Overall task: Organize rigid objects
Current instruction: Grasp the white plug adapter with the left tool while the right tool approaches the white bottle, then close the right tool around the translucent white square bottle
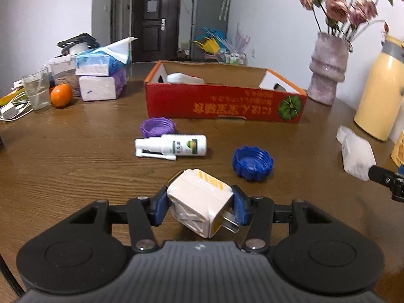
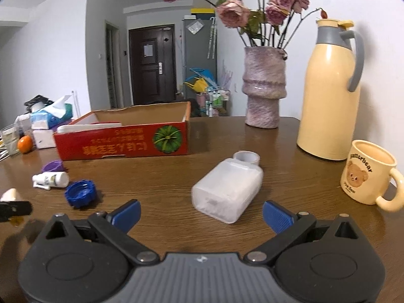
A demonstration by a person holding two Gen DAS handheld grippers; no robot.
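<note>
My left gripper (image 1: 199,204) is shut on a white plug-in device (image 1: 199,199) with metal prongs, just above the table. Ahead lie a white spray bottle (image 1: 174,146), a purple cap (image 1: 157,127) and a blue cap (image 1: 252,164). The red cardboard box (image 1: 224,106) stands beyond, with a white item inside. My right gripper (image 2: 202,213) is open, its blue pads either side of the near end of a translucent white bottle (image 2: 227,189) lying on the table. That bottle also shows in the left wrist view (image 1: 357,154).
A purple vase (image 2: 263,88) with roses, a cream thermos (image 2: 329,91) and a bear mug (image 2: 368,174) stand at the right. Tissue packs (image 1: 101,75), a glass (image 1: 38,91), an orange (image 1: 61,95) and cables sit at the far left.
</note>
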